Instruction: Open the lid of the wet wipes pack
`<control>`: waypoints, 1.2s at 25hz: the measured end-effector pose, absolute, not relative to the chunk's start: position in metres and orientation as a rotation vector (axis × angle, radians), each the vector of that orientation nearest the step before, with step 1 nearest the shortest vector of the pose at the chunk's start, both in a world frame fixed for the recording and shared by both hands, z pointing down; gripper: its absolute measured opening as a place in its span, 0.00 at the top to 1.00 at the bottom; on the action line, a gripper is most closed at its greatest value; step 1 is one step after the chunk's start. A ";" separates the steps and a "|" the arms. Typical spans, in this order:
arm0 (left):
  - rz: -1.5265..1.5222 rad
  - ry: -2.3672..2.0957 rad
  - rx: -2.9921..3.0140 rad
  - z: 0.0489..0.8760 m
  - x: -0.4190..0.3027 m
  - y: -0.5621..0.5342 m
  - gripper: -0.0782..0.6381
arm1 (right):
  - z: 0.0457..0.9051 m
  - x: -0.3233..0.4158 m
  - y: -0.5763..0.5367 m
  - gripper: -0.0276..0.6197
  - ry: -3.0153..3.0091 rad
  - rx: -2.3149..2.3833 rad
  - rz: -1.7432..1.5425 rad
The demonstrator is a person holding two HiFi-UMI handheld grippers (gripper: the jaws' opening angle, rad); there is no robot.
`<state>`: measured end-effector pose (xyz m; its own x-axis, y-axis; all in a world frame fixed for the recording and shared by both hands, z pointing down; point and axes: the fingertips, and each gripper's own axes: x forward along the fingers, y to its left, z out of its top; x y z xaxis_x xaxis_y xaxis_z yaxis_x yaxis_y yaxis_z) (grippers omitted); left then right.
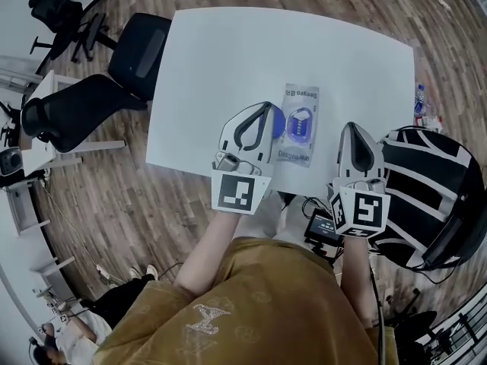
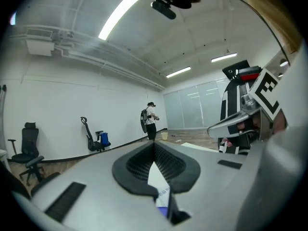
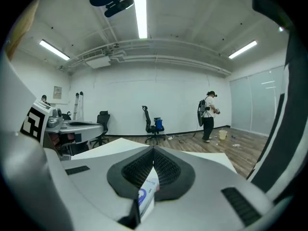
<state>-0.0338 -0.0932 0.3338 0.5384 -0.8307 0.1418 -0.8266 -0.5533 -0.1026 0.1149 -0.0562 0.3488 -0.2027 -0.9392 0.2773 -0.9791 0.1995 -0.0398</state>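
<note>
You stood in a wide white room with strip lights [image 3: 140,11] overhead and a wood floor [image 1: 99,196]. Black office chairs [image 1: 114,74] were off to your left, and a person [image 3: 208,114] stood far back near the glass wall. The white table [image 1: 228,52] filled the space in front of you, and you held both tools over its near edge. Your left gripper [image 1: 267,106] had its jaws pressed together at the tips, leaving only a narrow wedge behind them. Through that wedge its own view showed a sliver of white print and some blue. Your right gripper [image 1: 354,126] was closed the same way, with the pack's blue ring showing through its slit. The wet wipes pack [image 1: 298,152] lay flat on the table between the two tools, just beside the left gripper and apart from the right one. Its blue lid [image 1: 276,120] appeared swung out to the pack's left, right against the left gripper's tip. No view made clear whether those jaws actually pinched it.
</note>
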 end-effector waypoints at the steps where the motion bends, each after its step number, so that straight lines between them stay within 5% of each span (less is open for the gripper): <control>1: -0.261 1.486 -2.723 0.328 -0.036 -0.093 0.89 | 0.341 0.115 -0.057 0.95 -2.282 1.860 0.275; 30: -0.021 1.460 -2.512 0.233 -0.029 -0.067 0.89 | 0.226 0.124 -0.034 0.95 -2.341 2.074 -0.184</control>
<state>-0.0288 -0.0674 0.2330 0.5020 -0.8584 -0.1053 -0.8550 -0.4743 -0.2100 0.1245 -0.0336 0.2259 -0.1232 -0.9898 -0.0712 -0.9888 0.1164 0.0933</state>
